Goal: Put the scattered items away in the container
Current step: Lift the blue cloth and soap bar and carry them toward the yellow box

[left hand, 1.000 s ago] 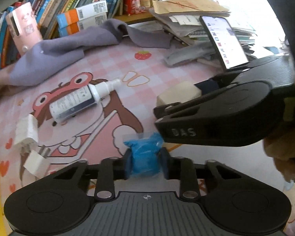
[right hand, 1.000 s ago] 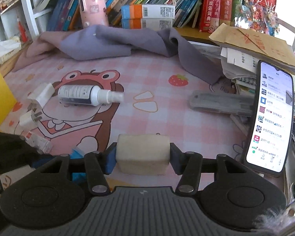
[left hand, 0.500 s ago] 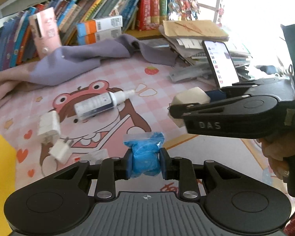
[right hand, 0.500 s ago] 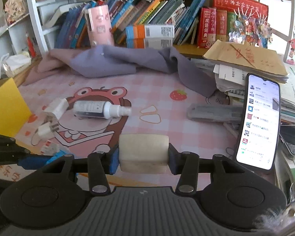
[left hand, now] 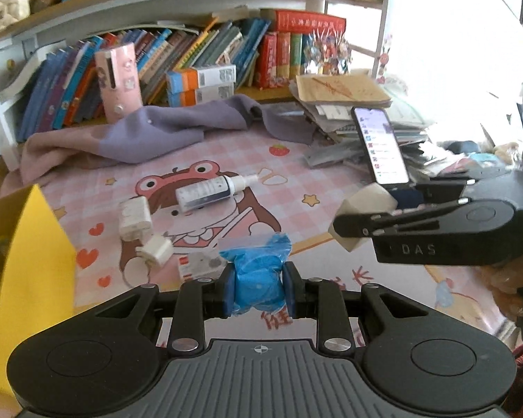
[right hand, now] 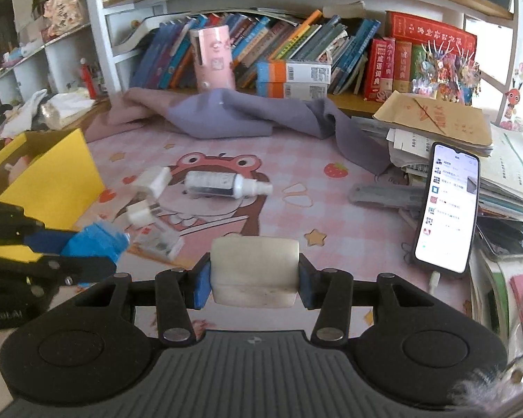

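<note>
the left gripper (left hand: 258, 287) is clamped tight on a crumpled blue plastic packet (left hand: 256, 280), its blue pads pressed into both sides, and the packet hangs clear above the pink cartoon frog mat (left hand: 296, 188). the right gripper (right hand: 254, 273) grips a cream rectangular block (right hand: 254, 270), perhaps a bar of soap or an eraser, with a pad flat against each end; its jaws have just been closing a little and now sit snug on the block. in the left wrist view the right gripper comes in from the right side with the block at its tip, raised off the mat and apart from the packet. the yellow cardboard box (right hand: 52, 181) stands at the left edge of the mat, its top open, with something pale and pink inside that is too blurred to name. lying on the mat near the frog's face are a white spray bottle (right hand: 226, 184) on its side, a white charger plug (right hand: 153, 181), a smaller white plug adapter (right hand: 141, 213) just below it, and a small white and red packet (right hand: 158, 238) near the left gripper's tip. a purple cloth (right hand: 244, 115) is heaped at the back of the mat, before the row of books. a smartphone (right hand: 446, 209) with its screen lit stands propped against a stack of papers on the right.
</note>
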Motion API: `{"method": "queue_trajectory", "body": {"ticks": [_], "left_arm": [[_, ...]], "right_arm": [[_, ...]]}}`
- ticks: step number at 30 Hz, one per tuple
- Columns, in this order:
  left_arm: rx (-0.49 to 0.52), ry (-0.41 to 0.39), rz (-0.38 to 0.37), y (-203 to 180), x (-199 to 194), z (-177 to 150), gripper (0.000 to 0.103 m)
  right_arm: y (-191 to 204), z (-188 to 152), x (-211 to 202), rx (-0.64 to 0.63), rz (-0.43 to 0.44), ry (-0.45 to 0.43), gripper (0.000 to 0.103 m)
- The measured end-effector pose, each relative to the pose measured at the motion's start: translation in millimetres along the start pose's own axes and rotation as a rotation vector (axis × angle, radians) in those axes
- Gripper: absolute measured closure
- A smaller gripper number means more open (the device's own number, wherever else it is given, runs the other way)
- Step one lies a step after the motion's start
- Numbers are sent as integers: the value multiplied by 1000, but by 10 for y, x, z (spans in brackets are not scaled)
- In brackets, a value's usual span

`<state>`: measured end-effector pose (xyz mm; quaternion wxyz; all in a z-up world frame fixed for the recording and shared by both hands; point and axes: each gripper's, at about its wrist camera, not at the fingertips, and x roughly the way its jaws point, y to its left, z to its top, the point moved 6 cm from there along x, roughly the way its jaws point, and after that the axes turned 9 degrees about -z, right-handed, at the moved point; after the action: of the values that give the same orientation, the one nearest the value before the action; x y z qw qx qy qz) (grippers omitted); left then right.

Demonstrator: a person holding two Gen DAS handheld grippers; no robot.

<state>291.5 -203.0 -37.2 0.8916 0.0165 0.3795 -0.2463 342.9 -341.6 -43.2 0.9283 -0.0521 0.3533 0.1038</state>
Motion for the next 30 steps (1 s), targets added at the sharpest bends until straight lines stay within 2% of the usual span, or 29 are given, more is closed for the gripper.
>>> {"method": "queue_trajectory", "body": {"ticks": [4,14,23,30], "left_arm": [[-25,-33,-31,39,-302,-83,77],[2,-78,-71,158,-878,-490,77],[-72,-91,-68,458,-1472,-1045,77],[-84,-84,-58,668,-1842,-1434,77]], "right_arm": [[164,-82,-272,27,-4,-11,58],[692,-283,-771,36,-49,-35,58],[1510,-634,-1152,-49,-30,-10,58],[2064,-898,-1404,-59,-16,-8,58]]}}
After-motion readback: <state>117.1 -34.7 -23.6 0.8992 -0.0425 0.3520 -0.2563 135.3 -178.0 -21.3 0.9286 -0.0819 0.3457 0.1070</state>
